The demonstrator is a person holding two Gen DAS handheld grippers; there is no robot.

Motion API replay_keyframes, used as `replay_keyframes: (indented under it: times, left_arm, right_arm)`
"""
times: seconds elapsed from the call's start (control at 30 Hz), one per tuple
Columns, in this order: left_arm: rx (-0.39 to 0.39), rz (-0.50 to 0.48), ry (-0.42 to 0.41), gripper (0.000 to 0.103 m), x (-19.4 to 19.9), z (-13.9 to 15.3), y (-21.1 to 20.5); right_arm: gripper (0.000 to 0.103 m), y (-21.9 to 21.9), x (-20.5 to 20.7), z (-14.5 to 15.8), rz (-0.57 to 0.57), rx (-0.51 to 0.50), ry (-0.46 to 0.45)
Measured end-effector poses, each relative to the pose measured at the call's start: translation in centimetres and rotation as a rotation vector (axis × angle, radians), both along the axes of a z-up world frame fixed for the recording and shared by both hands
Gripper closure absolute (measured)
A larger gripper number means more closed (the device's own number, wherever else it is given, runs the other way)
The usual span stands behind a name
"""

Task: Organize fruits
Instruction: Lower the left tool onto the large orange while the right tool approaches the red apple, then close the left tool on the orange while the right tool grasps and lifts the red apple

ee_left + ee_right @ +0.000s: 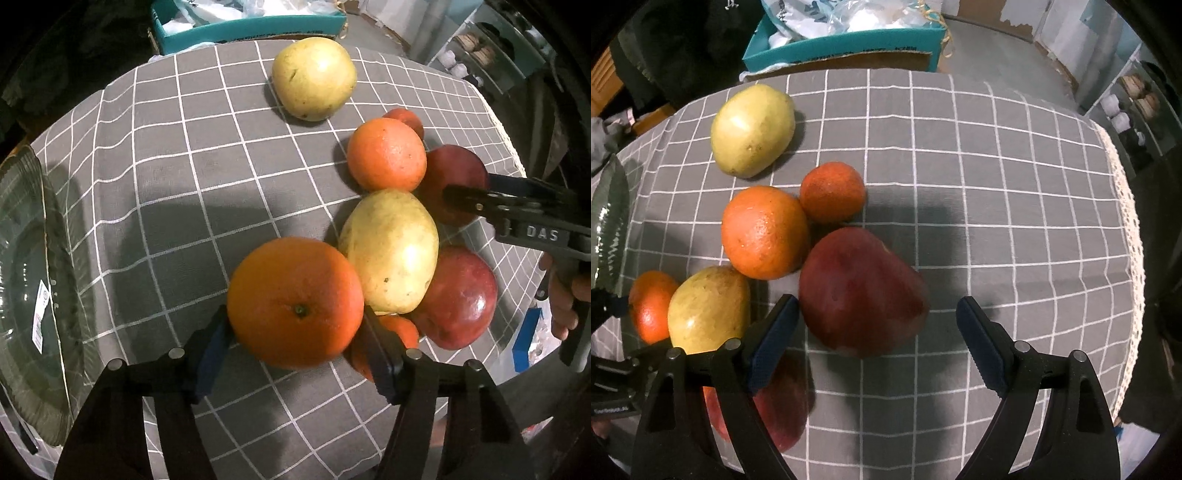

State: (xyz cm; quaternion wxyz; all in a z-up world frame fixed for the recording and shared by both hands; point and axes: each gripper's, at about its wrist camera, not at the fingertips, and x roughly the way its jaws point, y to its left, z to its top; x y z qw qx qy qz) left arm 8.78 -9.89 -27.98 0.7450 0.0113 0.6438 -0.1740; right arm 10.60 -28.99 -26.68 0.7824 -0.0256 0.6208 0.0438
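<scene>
Fruit sits heaped on the desk (166,184), right of the glass plate (22,295). My left gripper (295,343) has its jaws against both sides of the near orange (295,302), so I judge the grasp is being made. My right gripper (877,332) hangs with jaws spread around the red apple (862,291), pads apart from it. Next I'd lift the orange clear and carry it left to the plate.

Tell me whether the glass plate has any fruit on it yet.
Empty as far as shown. The glass plate carries only a label; its far side is cut off.
</scene>
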Motion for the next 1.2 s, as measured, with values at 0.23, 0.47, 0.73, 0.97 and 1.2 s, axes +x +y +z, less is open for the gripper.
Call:
replay_keyframes:
  times: [0.23,0.47,0.73,0.97,1.2]
  left_arm:
    - [0.039,0.010,-0.045,0.037,-0.1,0.8,0.6]
    - [0.041,0.029,-0.079,0.037,-0.2,1.8,1.5]
    - [0.028,0.064,-0.134,0.037,-0.4,4.0,1.8]
    - [0.008,0.100,-0.194,0.037,-0.9,6.8,2.5]
    - [0.000,0.130,-0.277,0.037,-1.5,9.9,3.7]
  right_arm:
    - [0.026,0.8,1.0,-1.7,0.016,0.017,0.039]
    - [0.027,1.5,1.1,-2.1,0.020,0.007,0.021]
    - [0.028,1.2,-1.4,1.1,0.015,-0.006,-0.089]
    - [0.028,1.2,-3.2,5.8,0.021,0.002,-0.212]
    - [0.028,2.0,-4.1,9.1,0.049,0.015,-0.305]
